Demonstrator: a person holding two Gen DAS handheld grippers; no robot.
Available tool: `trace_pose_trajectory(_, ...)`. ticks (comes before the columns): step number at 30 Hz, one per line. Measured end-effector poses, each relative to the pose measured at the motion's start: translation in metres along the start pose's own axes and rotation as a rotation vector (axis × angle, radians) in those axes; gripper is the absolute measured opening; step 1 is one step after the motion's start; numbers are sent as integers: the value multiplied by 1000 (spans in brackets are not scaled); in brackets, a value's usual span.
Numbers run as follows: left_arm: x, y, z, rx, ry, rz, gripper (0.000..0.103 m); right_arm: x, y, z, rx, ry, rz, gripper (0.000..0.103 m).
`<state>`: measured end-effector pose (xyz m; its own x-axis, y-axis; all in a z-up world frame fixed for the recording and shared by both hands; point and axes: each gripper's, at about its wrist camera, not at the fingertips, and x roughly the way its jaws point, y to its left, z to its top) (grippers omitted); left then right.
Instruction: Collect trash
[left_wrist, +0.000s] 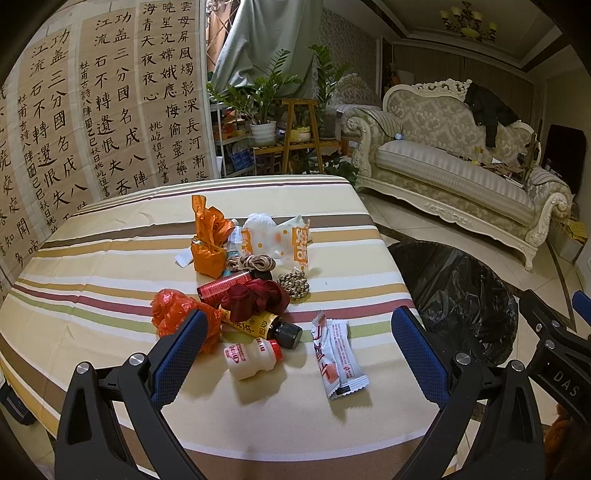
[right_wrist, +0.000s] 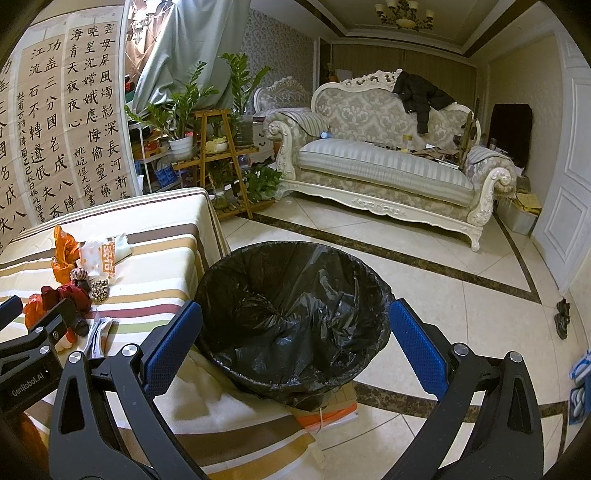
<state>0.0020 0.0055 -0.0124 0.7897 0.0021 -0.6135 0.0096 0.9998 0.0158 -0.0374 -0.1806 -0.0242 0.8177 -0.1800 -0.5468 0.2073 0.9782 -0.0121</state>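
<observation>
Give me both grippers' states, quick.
Left gripper: open, empty, above the trash pile.
Right gripper: open, empty, facing the bin.

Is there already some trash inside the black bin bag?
No, in the right wrist view the black bin bag shows only its own crumpled lining, and the trash pile lies on the striped table.

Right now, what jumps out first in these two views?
A heap of trash in the middle of the striped tablecloth: orange wrappers, small bottles, a red scrunchie. Beside the table's right edge stands a bin with a black liner, seemingly empty. The left tool hangs open over the pile's near side, the right tool open above the bin.
</observation>
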Motion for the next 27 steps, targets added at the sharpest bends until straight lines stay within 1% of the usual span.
trace_pose_trajectory(9,9,-6,-12,9,10,-9,97,1,1,-1,-2,3,-2,99)
trace_pose_trajectory(15,7,-6,-11,10,17,-13,97,6,3,-4,0,7,-4,99)
trace_pose_trajectory(16,6,-4,-4,10,21,-15,97,6,3,-5,0,9,-5,99)
trace_pose_trajectory(20,6,0,-4,9,46,-30,97,5,2,-3,1,18,1,99)
trace_pose_trajectory(27,1,26,-7,5,58,10,96,4,18,-4,-17,44,51,99)
